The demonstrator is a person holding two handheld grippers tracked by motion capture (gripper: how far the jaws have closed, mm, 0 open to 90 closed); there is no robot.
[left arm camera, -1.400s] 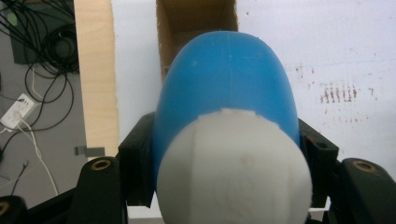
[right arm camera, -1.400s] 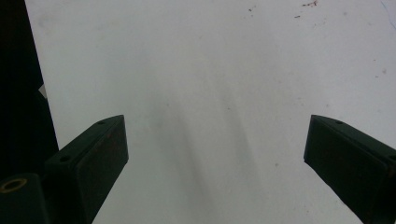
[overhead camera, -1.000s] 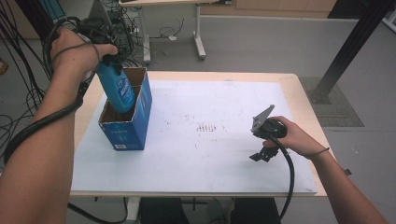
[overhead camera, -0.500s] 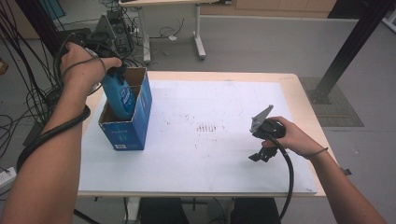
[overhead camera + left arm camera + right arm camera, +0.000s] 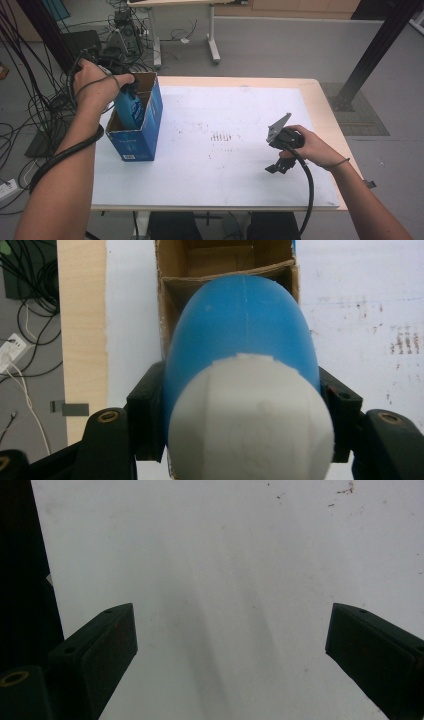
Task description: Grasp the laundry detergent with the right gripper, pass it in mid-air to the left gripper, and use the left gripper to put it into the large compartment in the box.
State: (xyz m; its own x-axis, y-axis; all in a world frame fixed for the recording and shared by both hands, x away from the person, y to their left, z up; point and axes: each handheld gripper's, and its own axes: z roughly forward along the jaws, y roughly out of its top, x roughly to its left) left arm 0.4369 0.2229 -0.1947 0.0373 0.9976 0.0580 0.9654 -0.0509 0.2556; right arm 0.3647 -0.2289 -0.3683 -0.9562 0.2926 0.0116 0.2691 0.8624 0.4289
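**Blue bottle going into the cardboard box**

I am clamping my left gripper (image 5: 240, 405) on a smooth, rounded blue plastic bottle (image 5: 131, 107), white-capped, its base sitting tilted inside the open corrugated cardboard box (image 5: 150, 117). Well to the right of the box, I am holding my right gripper (image 5: 230, 645) with jaws wide over the scuffed white tabletop (image 5: 225, 165), gripping nothing.

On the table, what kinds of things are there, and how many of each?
Blue bottle: 1, clamped in the left tongs
Blue cardboard box: 1
Tongs: 2, the right tongs open with nothing between them
White sheet: 1
Total: 5
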